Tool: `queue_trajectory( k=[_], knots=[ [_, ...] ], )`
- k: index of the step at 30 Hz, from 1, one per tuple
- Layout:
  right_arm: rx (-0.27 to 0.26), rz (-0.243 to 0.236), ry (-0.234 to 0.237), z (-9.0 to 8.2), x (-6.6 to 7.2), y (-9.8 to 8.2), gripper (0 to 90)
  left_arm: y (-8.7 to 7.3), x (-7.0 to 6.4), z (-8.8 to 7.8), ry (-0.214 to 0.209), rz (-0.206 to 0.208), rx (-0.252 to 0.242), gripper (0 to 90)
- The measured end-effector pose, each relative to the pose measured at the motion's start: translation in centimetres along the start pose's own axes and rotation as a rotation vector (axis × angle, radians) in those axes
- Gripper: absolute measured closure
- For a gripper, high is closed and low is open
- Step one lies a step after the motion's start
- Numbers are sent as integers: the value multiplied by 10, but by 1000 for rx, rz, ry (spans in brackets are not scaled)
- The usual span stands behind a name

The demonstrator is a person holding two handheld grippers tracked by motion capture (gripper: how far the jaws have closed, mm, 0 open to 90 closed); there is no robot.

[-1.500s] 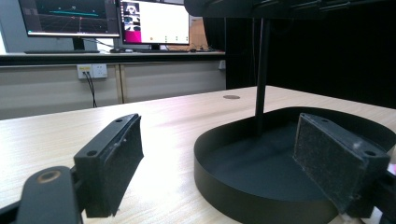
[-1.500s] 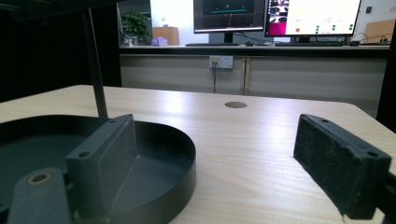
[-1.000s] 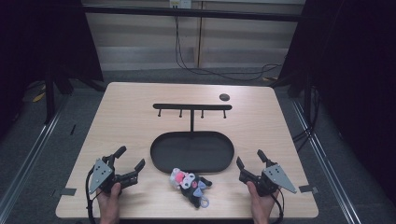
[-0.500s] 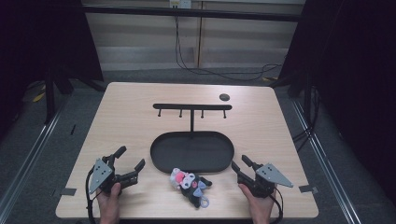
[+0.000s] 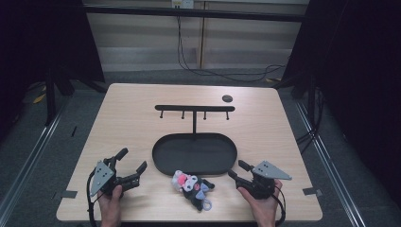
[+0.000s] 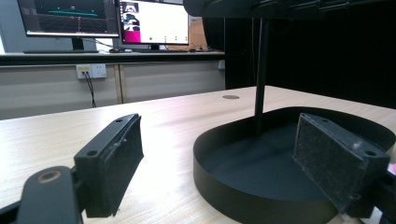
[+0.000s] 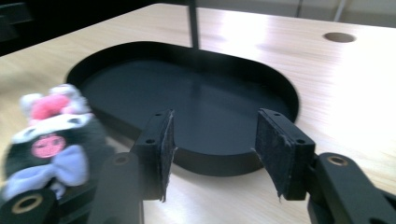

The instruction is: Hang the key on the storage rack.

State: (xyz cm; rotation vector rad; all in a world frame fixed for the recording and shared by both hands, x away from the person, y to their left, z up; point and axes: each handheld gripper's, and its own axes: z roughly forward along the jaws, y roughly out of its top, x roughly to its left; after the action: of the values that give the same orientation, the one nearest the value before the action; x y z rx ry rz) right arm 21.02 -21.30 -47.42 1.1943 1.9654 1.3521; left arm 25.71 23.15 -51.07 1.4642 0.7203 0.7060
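Holding both grippers wide open and empty, we see the plush toy [image 5: 191, 186] just left of the right gripper [image 5: 239, 171]; closing carelessly may push it against the tray [image 5: 163, 161].

Both hands sit low at the near edge of the table [image 5: 142, 104]. The left gripper [image 5: 130, 166] is near the front-left corner with jaws spread wide. The right gripper [image 5: 239, 170] is near the front-right corner, jaws parted but narrower, nothing between them.
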Motion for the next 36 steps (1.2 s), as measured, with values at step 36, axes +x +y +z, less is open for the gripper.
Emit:
queue_trajectory(
  k=[36],
  knots=[
    [624,-116,402,39,45,20,729,0,0,0,-8,-3,-1,154]
  ],
)
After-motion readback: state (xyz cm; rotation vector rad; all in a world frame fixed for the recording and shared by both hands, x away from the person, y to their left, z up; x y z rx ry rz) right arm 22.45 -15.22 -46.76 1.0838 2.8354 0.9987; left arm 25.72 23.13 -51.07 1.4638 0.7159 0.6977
